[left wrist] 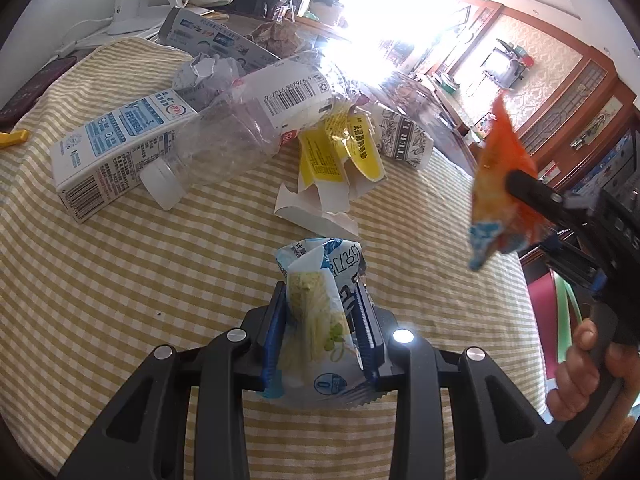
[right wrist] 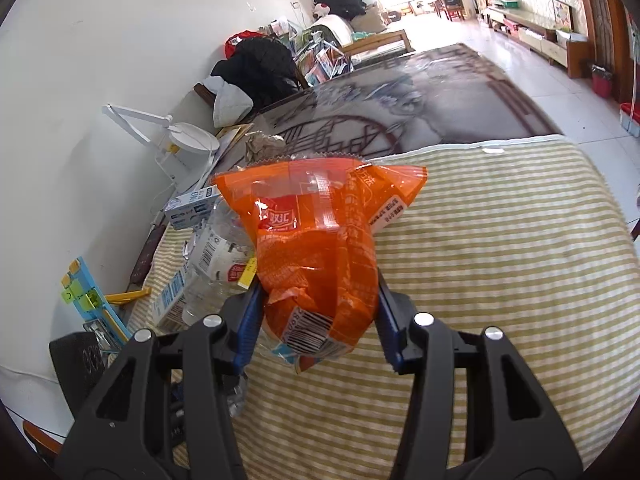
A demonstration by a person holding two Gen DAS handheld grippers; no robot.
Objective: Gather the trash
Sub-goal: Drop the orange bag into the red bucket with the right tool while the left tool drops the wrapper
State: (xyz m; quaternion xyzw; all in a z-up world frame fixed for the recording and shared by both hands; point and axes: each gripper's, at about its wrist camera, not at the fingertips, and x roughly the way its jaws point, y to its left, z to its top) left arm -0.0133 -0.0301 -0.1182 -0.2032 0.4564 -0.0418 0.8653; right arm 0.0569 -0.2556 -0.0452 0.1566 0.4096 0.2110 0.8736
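**Both Grippers Loaded, Pile Uncollected**

Left gripper [left wrist: 322, 312]: clamped on blue-and-white wrapper [left wrist: 320, 320], above checked cloth [left wrist: 120, 280]. Right gripper [right wrist: 318, 312]: clamped on orange wrapper [right wrist: 320, 240], raised clear of the cloth.

Remaining trash on the cloth: milk carton [left wrist: 108, 152], plastic bottle [left wrist: 228, 136], yellow torn box [left wrist: 340, 160], paper cup [left wrist: 404, 140].

Risks, as judged: thin film slipping from the pads if swung; loose wrapper tails snagging the pile.

Not visible: any bin or bag. Window glare hiding items behind the bottle. Pad contact masked by the wrappers.
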